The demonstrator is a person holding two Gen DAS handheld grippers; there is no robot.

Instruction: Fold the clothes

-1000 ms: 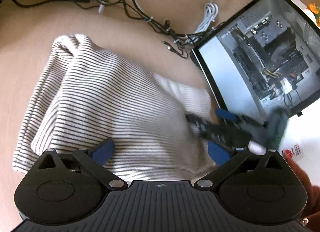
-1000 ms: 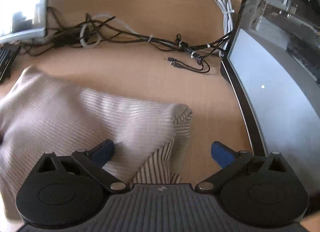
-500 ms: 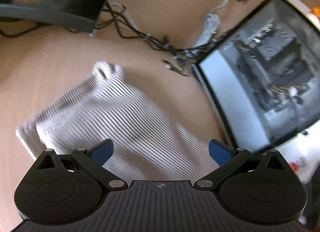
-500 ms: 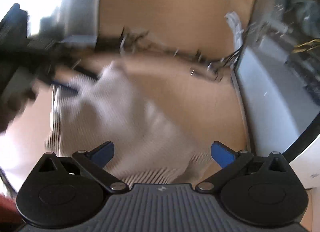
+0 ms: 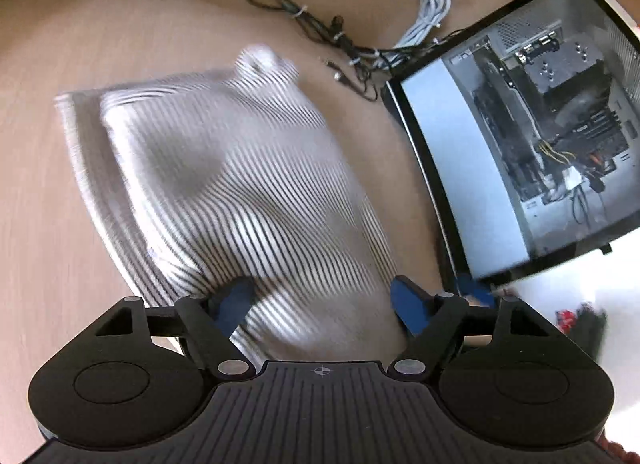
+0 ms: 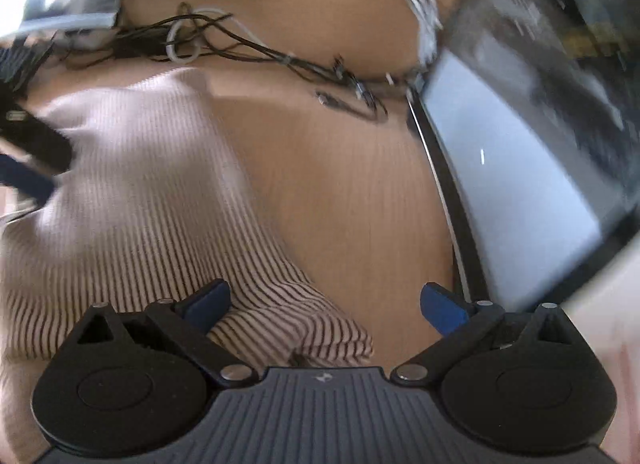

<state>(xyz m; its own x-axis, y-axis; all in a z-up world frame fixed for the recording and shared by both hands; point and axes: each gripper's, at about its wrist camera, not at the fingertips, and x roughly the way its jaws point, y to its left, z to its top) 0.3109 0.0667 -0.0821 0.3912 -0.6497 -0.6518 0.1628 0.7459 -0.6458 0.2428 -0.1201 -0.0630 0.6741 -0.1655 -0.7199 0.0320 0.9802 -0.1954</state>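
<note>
Striped shirt (image 5: 240, 183) lies folded left of PC case (image 5: 520, 123); left gripper (image 5: 320, 300) and right gripper (image 6: 324, 304) jaws apart, gripping nothing. Step looks like smoothing; next probably one more fold.

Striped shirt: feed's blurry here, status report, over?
Left tool open, right tool open, both over shirt. Shirt bunched on desk. Computer case, cables close by.

Right gripper (image 6: 324, 304) fingers apart over striped shirt (image 6: 140, 191) corner.
</note>
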